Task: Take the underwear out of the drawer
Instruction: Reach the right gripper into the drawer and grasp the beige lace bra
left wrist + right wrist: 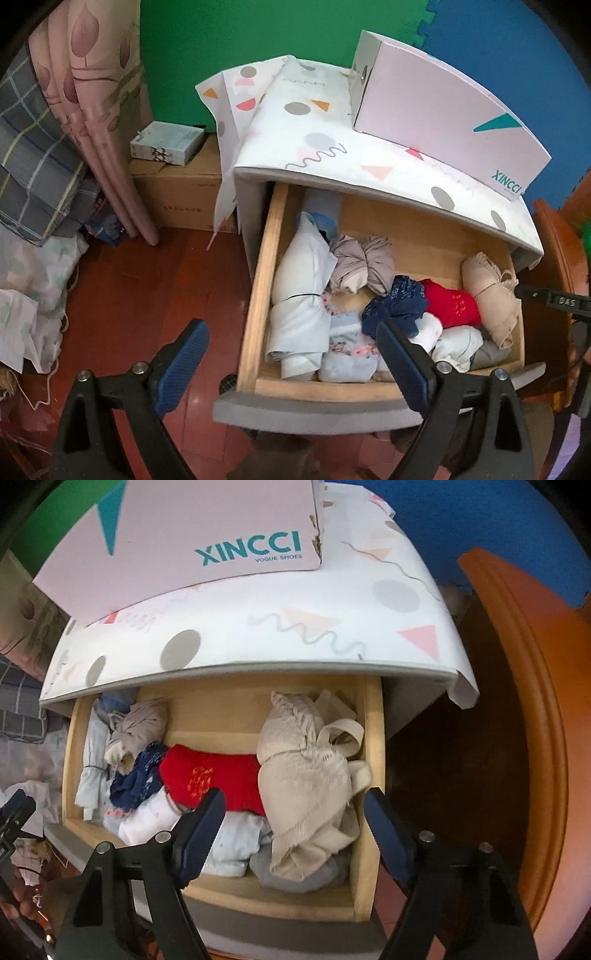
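The left gripper [291, 336] has its two blue-padded fingers [184, 354] spread wide with nothing between them; in the left wrist view one fingertip sits over the red floor [155, 295] at lower left and the other over the front of the open drawer [258, 288], above the clothes. The right gripper [295, 805] is just as wide apart and empty, its fingers [201, 830] straddling the lower right part of the drawer [364, 775] in the right wrist view, one tip over the red garment [214, 775] and the other at the drawer's right wall.

The underwear lies packed in the pulled-out wooden drawer. In the left wrist view, the red garment [452, 302] sits right of centre, touching a navy patterned piece [395, 302] to its left and a beige knit bundle [491, 295] to its right. Behind the navy piece is a taupe knotted bundle [364, 266]. Along the drawer's left wall runs a pale blue roll [303, 295] tied with a dark band, and a floral light blue piece [347, 354] lies at the front beside it. White pieces [450, 343] fill the front right.

The drawer belongs to a nightstand whose top is draped in a white patterned cover [314, 140], with a pink shoebox [443, 107] marked XINCCI standing on it at upper right. At upper left hangs a pink curtain [96, 92], with a cardboard box [177, 192] beside it on the floor and a small white box [166, 142] on top of that. An orange wooden headboard [524, 720] fills the right side of the right wrist view.
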{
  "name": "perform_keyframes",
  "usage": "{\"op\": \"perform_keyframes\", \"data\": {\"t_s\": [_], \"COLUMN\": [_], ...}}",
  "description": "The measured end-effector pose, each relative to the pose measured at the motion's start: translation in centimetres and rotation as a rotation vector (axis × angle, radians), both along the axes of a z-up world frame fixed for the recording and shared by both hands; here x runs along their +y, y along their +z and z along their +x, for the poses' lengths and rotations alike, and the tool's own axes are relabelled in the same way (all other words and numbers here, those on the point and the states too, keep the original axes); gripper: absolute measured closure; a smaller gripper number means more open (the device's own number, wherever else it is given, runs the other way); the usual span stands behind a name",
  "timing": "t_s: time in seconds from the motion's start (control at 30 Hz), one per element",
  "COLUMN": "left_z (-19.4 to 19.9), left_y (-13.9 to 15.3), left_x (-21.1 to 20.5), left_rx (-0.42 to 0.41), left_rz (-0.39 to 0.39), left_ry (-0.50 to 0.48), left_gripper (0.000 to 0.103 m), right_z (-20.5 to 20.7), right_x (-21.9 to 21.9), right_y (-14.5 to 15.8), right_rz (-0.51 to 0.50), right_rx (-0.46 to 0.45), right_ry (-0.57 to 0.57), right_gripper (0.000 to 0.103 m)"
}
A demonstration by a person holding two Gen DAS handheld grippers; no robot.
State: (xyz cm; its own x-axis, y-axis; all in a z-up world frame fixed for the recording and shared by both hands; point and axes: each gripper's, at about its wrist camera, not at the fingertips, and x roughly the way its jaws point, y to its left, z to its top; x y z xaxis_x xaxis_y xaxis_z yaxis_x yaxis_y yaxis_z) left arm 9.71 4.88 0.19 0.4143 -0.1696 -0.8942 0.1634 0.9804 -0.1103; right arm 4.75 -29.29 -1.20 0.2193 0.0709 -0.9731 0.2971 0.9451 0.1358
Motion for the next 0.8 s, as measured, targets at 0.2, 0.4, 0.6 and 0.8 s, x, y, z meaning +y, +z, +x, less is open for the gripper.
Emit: {"op": "perform_keyframes", "data": {"t_s": [0.2, 0.4, 0.6, 0.8], "left_z": [0.7, 1.6, 2.5, 3.3], "left_y": [-1.1, -2.1, -3.1, -4.1], "left_x": [-0.4, -0.4, -0.5, -1.0], "left_rx": [0.039, 0.067, 0.094, 0.114], "left_rz": [-0.02, -0.012, 0.006, 0.01], "left_ry": [-0.002, -0.001, -0.011, -0.03], "left_gripper": [0.009, 0.009, 0.009, 0.009], "right_z": [2.1, 3.6, 4.5, 5.1], "right_x": [0.2, 1.1, 1.6, 1.6], "right_y": [-1.1, -3.8, -6.4, -8.7], "right_rz": [-0.042, -0.08, -0.096, -0.07], "right_rx": [0.017, 0.083, 0.132, 0.162], "right_ry": [0.038, 0.089, 0.117, 0.125], "right_gripper": [0.031, 0.031, 0.034, 0.034]}}
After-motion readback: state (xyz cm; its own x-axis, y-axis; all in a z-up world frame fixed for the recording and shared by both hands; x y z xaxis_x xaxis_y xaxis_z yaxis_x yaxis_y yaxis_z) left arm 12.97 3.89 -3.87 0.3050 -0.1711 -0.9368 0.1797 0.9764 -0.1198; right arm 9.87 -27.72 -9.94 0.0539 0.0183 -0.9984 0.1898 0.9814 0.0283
